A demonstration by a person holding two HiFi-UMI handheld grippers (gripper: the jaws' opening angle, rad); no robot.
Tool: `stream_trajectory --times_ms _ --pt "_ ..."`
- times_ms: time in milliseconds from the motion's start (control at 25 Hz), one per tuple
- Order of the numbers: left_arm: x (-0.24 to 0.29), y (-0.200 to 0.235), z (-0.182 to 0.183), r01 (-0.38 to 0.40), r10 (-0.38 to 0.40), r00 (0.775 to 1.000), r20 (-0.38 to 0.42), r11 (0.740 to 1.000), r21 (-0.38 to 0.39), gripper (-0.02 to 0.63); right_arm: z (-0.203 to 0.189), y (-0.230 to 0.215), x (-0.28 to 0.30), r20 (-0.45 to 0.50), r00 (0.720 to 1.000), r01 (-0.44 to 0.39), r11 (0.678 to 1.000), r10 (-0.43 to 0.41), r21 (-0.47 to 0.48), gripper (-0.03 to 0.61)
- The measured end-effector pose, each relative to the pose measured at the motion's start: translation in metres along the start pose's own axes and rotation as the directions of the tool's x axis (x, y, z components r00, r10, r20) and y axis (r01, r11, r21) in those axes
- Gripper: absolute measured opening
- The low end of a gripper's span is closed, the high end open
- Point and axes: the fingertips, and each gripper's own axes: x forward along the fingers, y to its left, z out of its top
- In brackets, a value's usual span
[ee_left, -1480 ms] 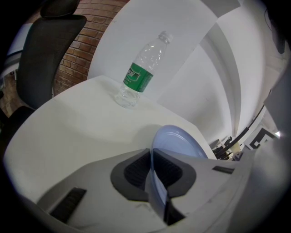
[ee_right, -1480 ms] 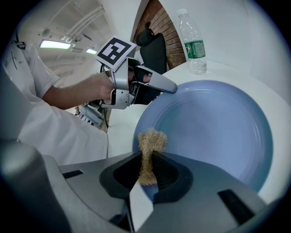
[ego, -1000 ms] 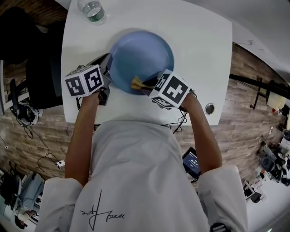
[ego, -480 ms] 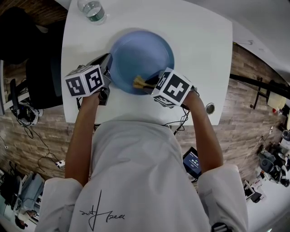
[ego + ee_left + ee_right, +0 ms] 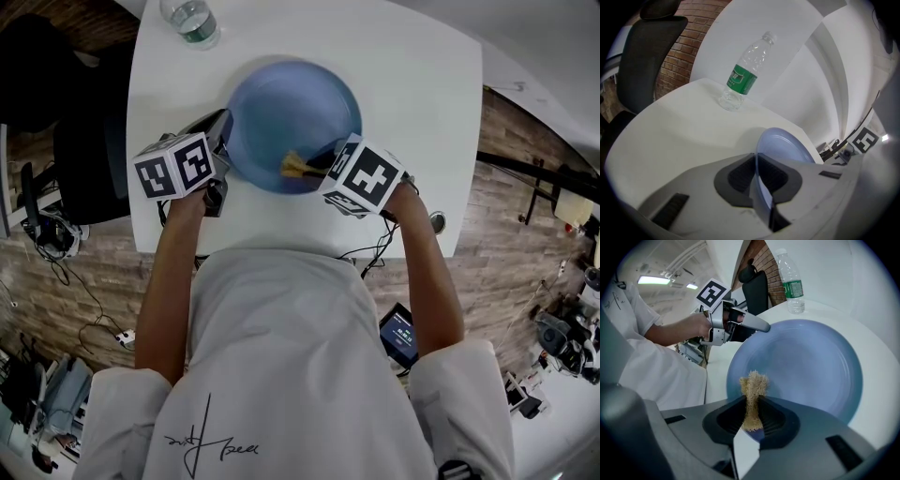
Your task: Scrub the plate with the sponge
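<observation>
1. Your right gripper point(image 5: 752, 403) is clenched on the sponge point(image 5: 753, 385). The sponge's long axis runs straight out along the jaws, with its frayed tip over the plate point(image 5: 811, 366) just inside the near rim.
2. Your left gripper point(image 5: 756, 164) pinches the plate's left rim. The plate sits mid-table point(image 5: 412, 84).
3. The sponge's back end is buried between the pads, and you can't tell whether its tip touches the plate.
4. The bottle point(image 5: 190, 21) is cut off at the head view's top edge.

- Round blue plate point(image 5: 291, 108), open face up, at the middle of the white table point(image 5: 422, 84).
- Tan fibrous sponge point(image 5: 295, 167), squeezed thin, over the plate's side towards the table's near edge.
</observation>
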Motion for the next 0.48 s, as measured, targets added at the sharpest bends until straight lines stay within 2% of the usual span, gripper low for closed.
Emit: stream_trajectory --times_ms 480 --pt "0.001 -0.001 0.000 0.001 -0.001 1.000 -0.010 1.000 0.021 0.009 -0.004 -0.017 -0.008 0.002 0.999 0.054 0.998 -0.054 0.015 0.060"
